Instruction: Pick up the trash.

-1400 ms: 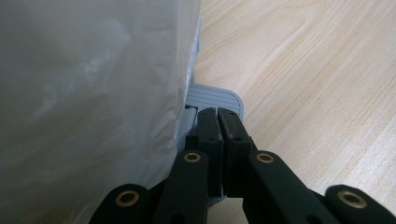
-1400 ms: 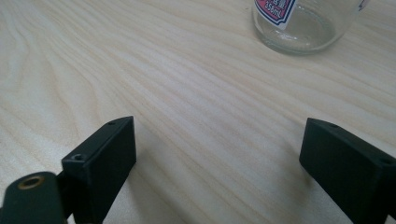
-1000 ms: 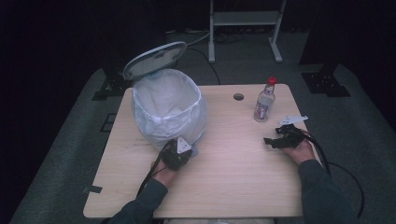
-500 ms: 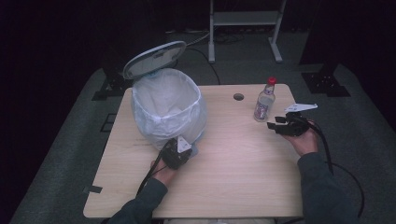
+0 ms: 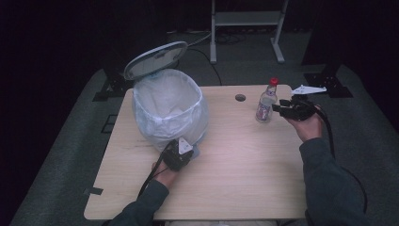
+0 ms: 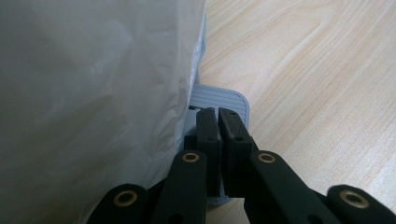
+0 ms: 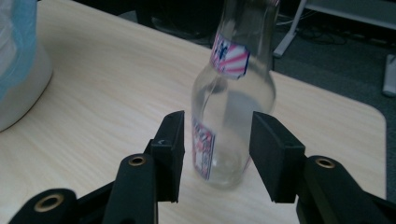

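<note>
I am pressing my left gripper [image 6: 215,122], jaws together, on the grey pedal [image 6: 219,98] of the lined bin [image 5: 167,108]. My right gripper [image 7: 215,140] has just been closing around the upright glass bottle [image 7: 232,100], pads not yet touching.

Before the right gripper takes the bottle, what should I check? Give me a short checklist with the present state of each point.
1. Clear glass bottle with red cap stands upright: ok.
2. Bottle lies between the right gripper fingers: ok.
3. Fingers press on the glass: not ok; they have just been closing, gaps remain.
4. Grey pedal of the white lined bin pressed by the shut left gripper: ok.
5. Bin's grey lid up: ok.
</note>
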The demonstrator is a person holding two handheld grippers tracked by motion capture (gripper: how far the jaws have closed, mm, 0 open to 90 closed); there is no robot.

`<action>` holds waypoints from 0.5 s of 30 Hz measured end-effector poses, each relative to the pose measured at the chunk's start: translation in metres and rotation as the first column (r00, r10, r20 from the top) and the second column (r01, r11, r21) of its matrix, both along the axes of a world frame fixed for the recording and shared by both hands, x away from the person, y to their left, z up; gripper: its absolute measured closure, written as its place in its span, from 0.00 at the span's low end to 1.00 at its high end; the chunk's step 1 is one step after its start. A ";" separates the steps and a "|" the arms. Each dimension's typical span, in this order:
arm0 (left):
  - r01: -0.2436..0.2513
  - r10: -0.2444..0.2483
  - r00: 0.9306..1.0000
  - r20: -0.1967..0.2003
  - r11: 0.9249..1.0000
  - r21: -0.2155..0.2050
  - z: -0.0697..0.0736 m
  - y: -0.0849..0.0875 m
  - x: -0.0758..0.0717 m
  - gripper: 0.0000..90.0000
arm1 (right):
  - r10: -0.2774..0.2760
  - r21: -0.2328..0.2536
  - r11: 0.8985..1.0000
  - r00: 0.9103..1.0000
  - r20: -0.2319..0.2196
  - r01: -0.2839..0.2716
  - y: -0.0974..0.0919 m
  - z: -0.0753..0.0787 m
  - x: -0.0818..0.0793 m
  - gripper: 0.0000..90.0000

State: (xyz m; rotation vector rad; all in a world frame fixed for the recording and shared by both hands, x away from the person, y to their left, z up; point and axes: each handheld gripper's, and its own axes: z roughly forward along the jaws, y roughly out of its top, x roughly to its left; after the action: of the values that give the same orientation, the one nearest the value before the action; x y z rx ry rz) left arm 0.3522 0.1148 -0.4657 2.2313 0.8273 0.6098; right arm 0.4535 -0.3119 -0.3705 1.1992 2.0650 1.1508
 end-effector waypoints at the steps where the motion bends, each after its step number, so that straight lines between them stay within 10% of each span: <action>1: 0.000 0.000 1.000 0.000 1.000 0.000 0.000 0.000 0.000 0.98 | -0.004 -0.004 1.000 1.000 0.006 0.004 0.001 0.002 0.002 0.61; 15: 0.013 -0.014 1.000 0.016 1.000 0.015 0.001 0.001 0.001 0.98 | -0.045 -0.004 0.999 0.996 0.071 0.046 0.013 0.030 0.024 0.58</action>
State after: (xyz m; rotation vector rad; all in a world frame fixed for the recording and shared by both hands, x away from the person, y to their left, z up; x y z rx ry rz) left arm 0.3533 0.1158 -0.4650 2.2406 0.8012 0.6290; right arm 0.4771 -0.2990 -0.3406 1.1797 1.9774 1.1485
